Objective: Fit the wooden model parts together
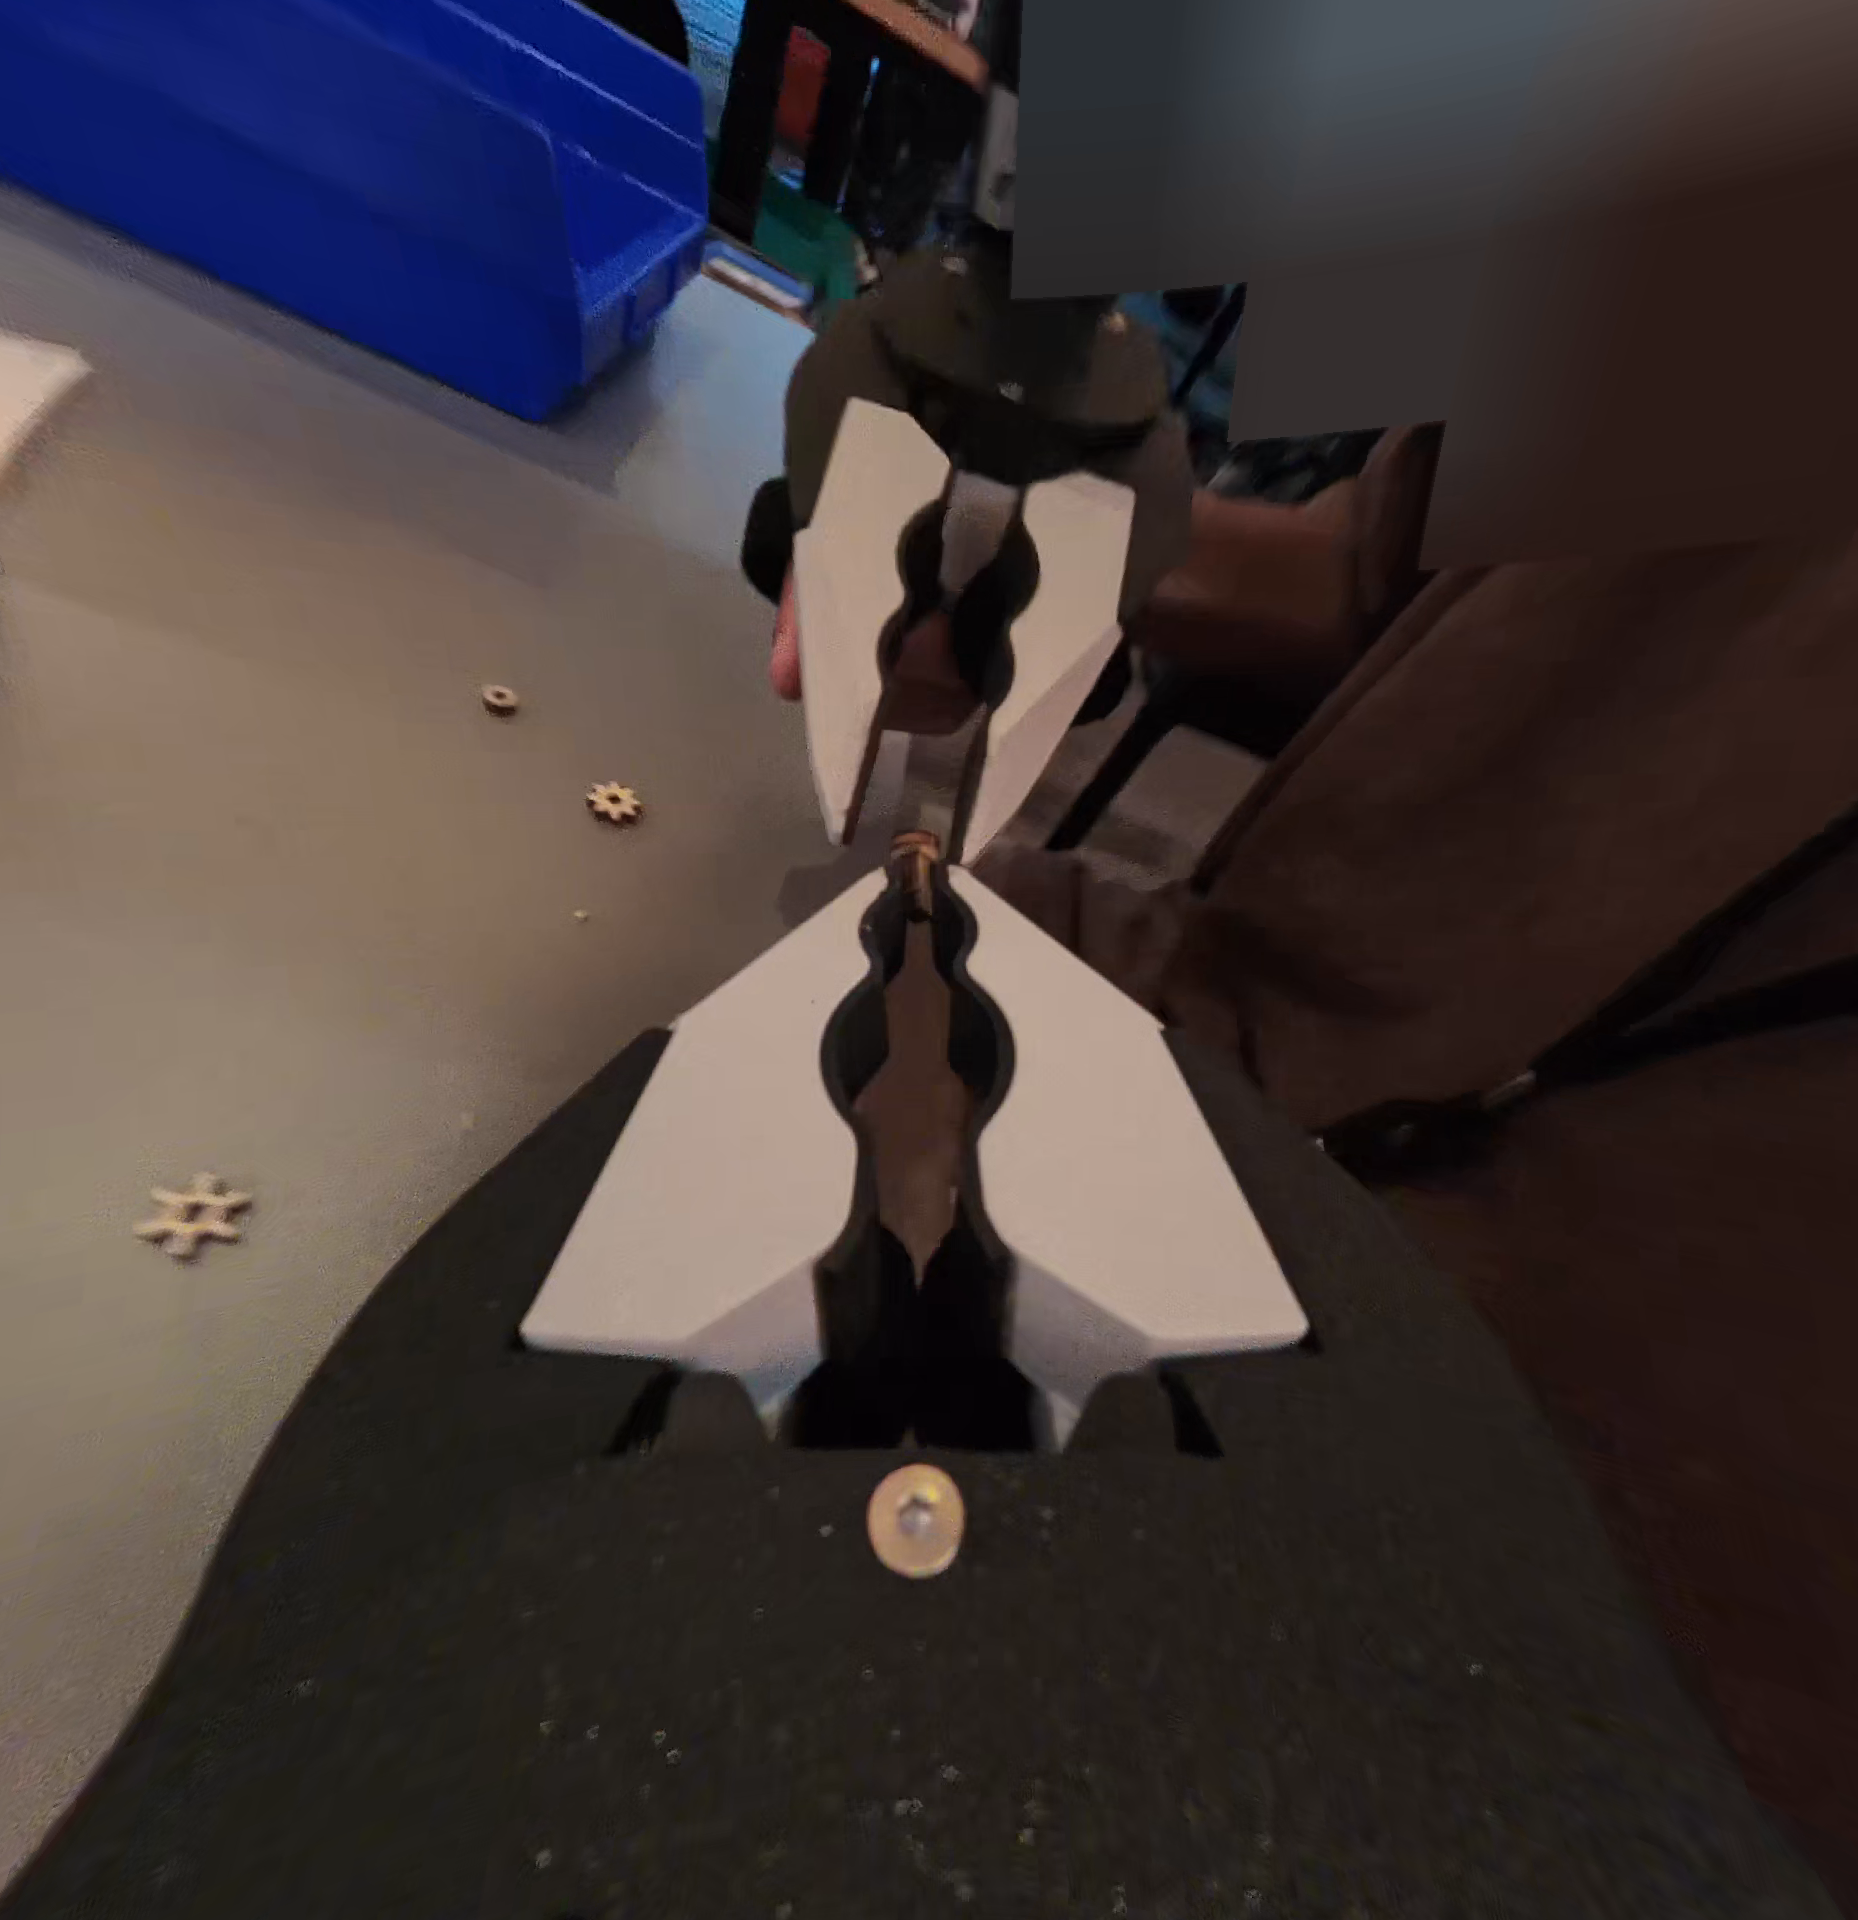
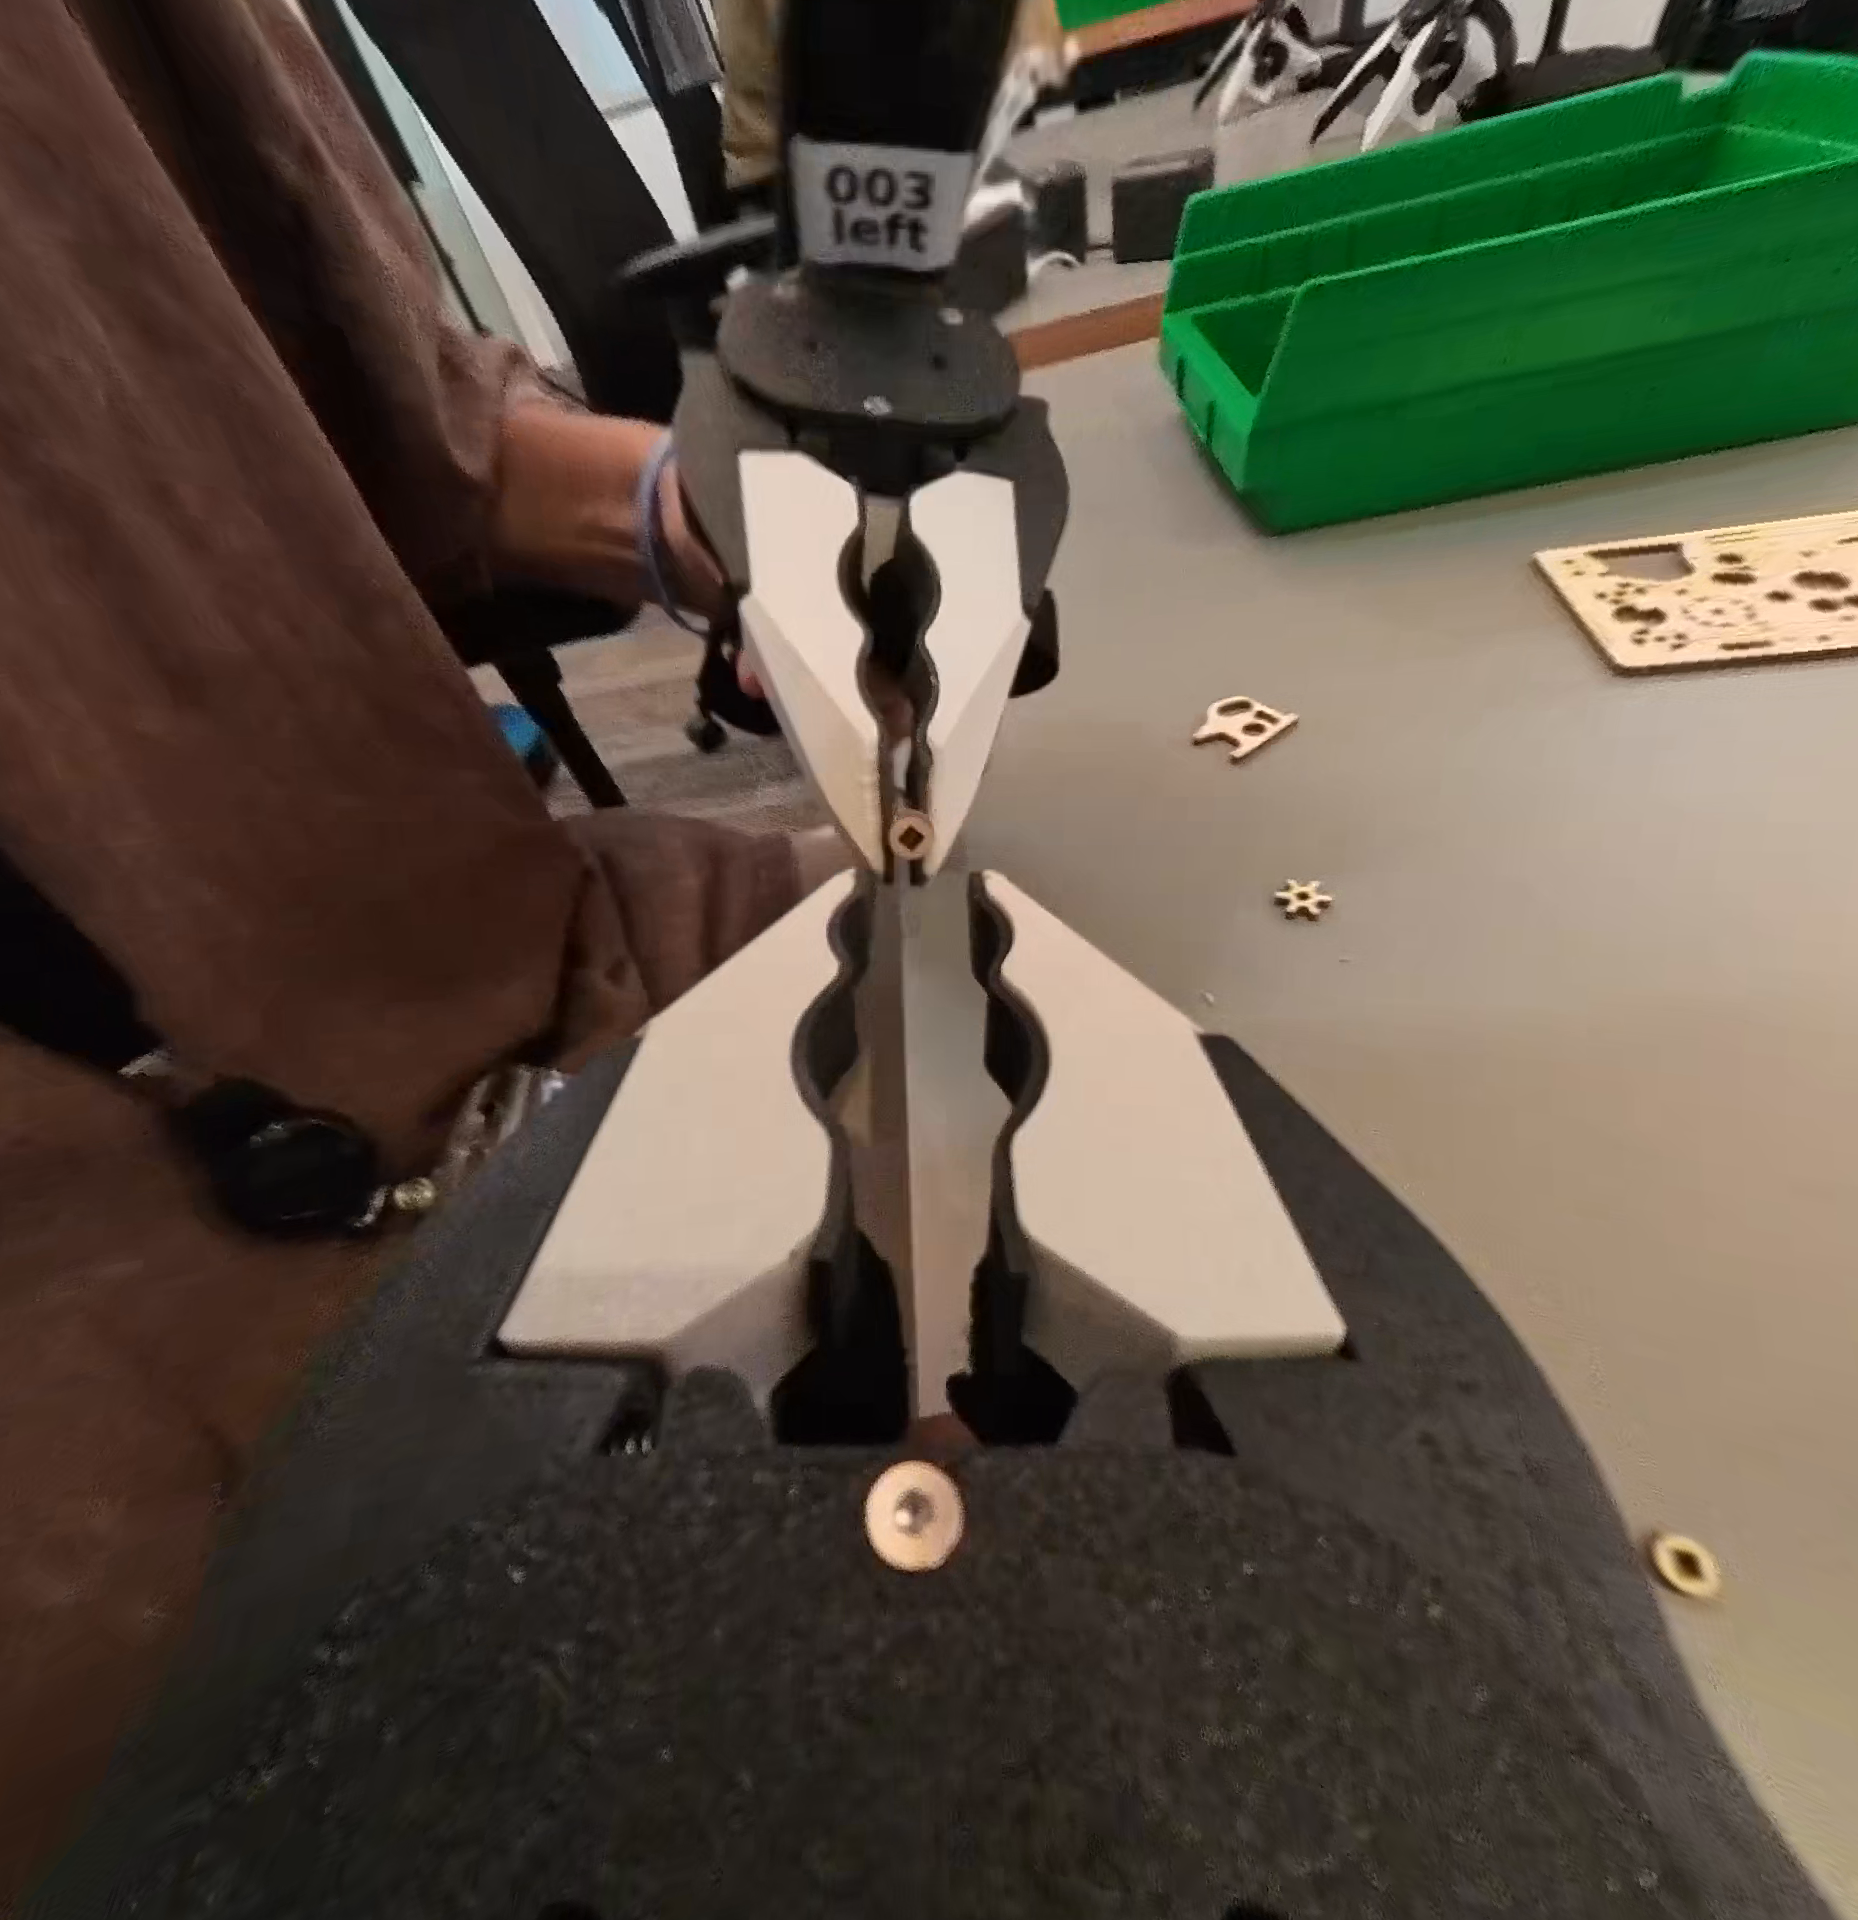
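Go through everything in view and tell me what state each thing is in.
Left gripper: shut on round wooden piece, held in air.
Right gripper: open, empty.
Blue bin: upright on table.
Green bin: upright on table.
Wooden sheet: flat, parts punched out.
Gear: loose on table.

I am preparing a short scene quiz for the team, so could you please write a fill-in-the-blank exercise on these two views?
1. The left gripper pinches a small round wooden part whose centre hole is ___ in shape.
2. In the right wrist view, the bin on the table is ___.
3. In the left wrist view, the bin on the table is ___.

Missing words: square; green; blue.
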